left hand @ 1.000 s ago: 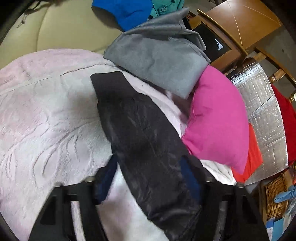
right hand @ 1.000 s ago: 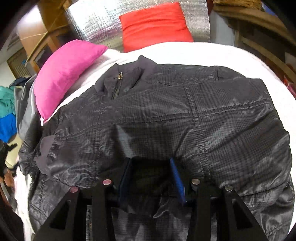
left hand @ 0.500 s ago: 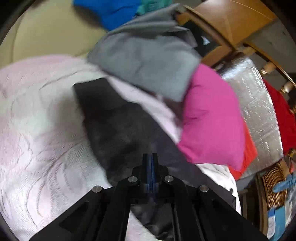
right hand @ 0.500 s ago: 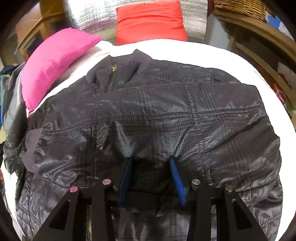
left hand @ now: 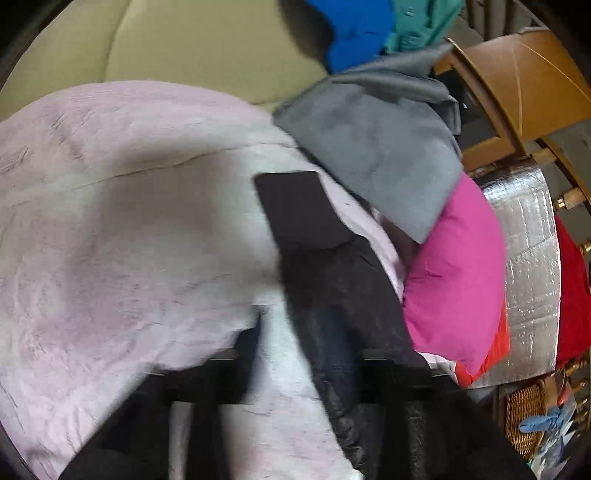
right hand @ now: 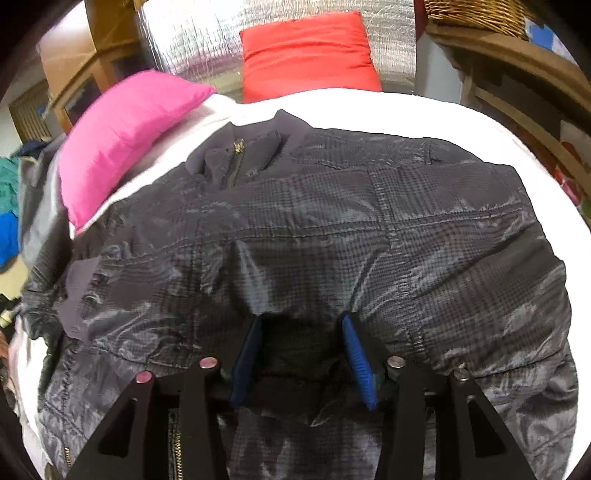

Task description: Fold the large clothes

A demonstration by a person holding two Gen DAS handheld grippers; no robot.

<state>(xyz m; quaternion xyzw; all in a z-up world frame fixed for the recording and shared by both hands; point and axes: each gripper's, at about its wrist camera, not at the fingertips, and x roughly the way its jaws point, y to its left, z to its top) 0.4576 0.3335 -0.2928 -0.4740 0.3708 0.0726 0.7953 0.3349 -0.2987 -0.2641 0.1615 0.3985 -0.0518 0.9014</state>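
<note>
A dark quilted jacket [right hand: 332, 236] lies spread front-up across the pale pink blanket [left hand: 122, 229] covering the bed, its collar and short zipper pointing toward a magenta pillow [right hand: 125, 136] and a red pillow [right hand: 310, 55] that lean against a silver foil panel [right hand: 199, 40]. The right gripper [right hand: 303, 354] sits low over the jacket's lower half, its blue-padded fingers [right hand: 356, 358] spread apart with a fold of the dark fabric bunched between them but not pinched. In the left wrist view, motion blur softens everything; the left gripper [left hand: 306, 354] has its jaws spread wide, and the jacket's sleeve [left hand: 325, 273] runs as a long dark strip between them and on across the blanket, its cuff end lying flat just beside a gray garment [left hand: 376, 147]. That gray garment drapes over the magenta pillow's upper edge. Behind it sit blue and teal clothes [left hand: 369, 33], with a wicker basket [left hand: 524, 417] at the lower right.
</note>
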